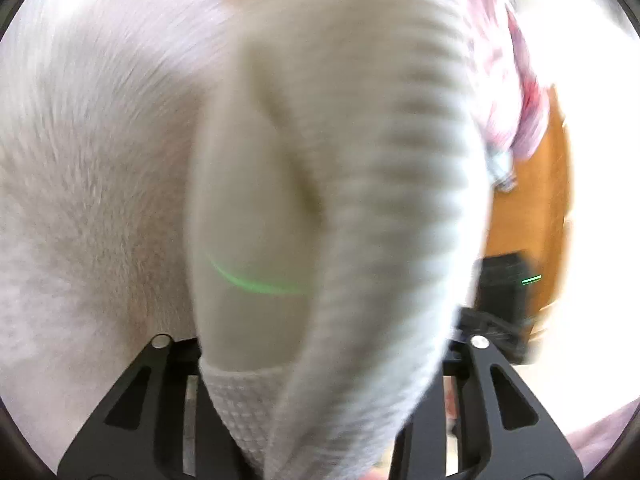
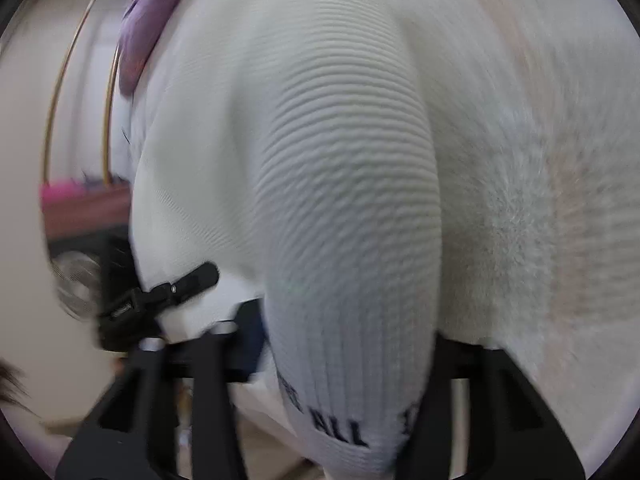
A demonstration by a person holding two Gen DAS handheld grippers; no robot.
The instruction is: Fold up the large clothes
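We see a white ribbed sweater (image 1: pixel 360 200) filling both views, hanging over a fuzzy pale surface (image 1: pixel 80 160) that could be a bed or blanket, we cannot tell which. Left gripper (image 1: pixel 320 420) has a waffle-knit edge bunched between its jaws, jaws narrow and clamped on it. Right gripper (image 2: pixel 348 420) pinches the ribbed hem (image 2: pixel 344 400) with black lettering, jaws narrow, holding it. We judge the 2 grips hold 1 edge so the garment can be laid out or folded over. Heavy blur everywhere. Around: purple patterned fabric (image 2: pixel 152 8) at top, orange-brown wood (image 1: pixel 536 208) at right of the left view, a small black clip-like part (image 2: pixel 176 292) against the cloth. The draped knit blocks our view of whatever lies below.
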